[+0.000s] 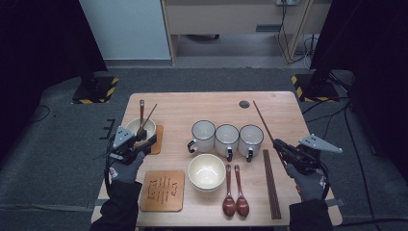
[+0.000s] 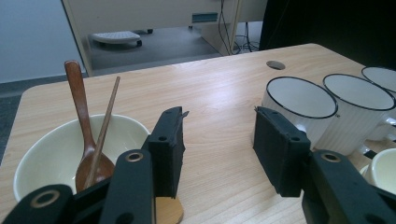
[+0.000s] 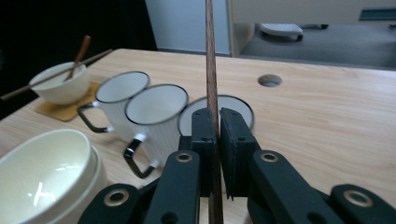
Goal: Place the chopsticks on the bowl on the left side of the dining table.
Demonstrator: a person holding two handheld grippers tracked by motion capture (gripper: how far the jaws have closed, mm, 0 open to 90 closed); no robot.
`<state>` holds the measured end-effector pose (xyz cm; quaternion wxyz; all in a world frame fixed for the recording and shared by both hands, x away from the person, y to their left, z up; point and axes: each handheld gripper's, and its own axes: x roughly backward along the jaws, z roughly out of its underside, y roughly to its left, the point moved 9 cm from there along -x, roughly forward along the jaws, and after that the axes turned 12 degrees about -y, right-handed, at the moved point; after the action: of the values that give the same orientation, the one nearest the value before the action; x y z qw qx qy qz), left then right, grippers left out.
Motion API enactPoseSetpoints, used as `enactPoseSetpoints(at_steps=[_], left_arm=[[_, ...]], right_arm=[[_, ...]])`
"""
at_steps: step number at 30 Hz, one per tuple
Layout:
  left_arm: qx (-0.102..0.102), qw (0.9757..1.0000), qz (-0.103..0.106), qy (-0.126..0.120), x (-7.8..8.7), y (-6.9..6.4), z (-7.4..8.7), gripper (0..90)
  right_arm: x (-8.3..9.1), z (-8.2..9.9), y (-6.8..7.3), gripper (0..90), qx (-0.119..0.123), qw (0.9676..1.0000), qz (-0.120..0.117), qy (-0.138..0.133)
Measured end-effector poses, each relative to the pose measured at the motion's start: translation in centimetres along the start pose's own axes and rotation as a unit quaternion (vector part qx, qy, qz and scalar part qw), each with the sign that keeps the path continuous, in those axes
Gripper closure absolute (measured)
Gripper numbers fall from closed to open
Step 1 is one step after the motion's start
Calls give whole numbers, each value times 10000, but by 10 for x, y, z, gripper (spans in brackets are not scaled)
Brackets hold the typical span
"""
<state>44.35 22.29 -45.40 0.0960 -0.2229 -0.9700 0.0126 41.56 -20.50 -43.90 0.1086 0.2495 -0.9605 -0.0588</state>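
Observation:
My right gripper [image 1: 278, 143] is shut on a dark wooden chopstick [image 1: 262, 118], held off the table's right side. In the right gripper view the chopstick [image 3: 211, 60] rises straight up between the closed jaws of the right gripper [image 3: 217, 126]. My left gripper [image 1: 144, 140] stays at the left, beside a cream bowl [image 1: 131, 126] on a coaster. That bowl [image 2: 51, 154] holds a wooden spoon [image 2: 79, 102] and one chopstick [image 2: 106, 121]. The left gripper [image 2: 219, 140] is open, with bare table between its jaws.
Three white mugs [image 1: 227, 138] stand in a row mid-table. In front of them are stacked cream bowls [image 1: 207, 171], two wooden spoons [image 1: 229, 192] and more chopsticks [image 1: 271, 185] lying flat. An engraved wooden coaster [image 1: 162, 191] lies front left. A cable hole [image 1: 244, 104] is at the back.

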Motion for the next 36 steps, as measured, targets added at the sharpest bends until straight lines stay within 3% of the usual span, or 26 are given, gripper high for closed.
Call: enactPoseSetpoints(at_steps=[9,36], left_arm=[[48,9998,101,-134,2,-7,-8,516],[119,9994,257,-211,2,-19,-14,517]], right_arm=[[-16,-14,29,847,28,9993,-355,-143],[-45,-33,82,847,136,9944,-1013,-253]])
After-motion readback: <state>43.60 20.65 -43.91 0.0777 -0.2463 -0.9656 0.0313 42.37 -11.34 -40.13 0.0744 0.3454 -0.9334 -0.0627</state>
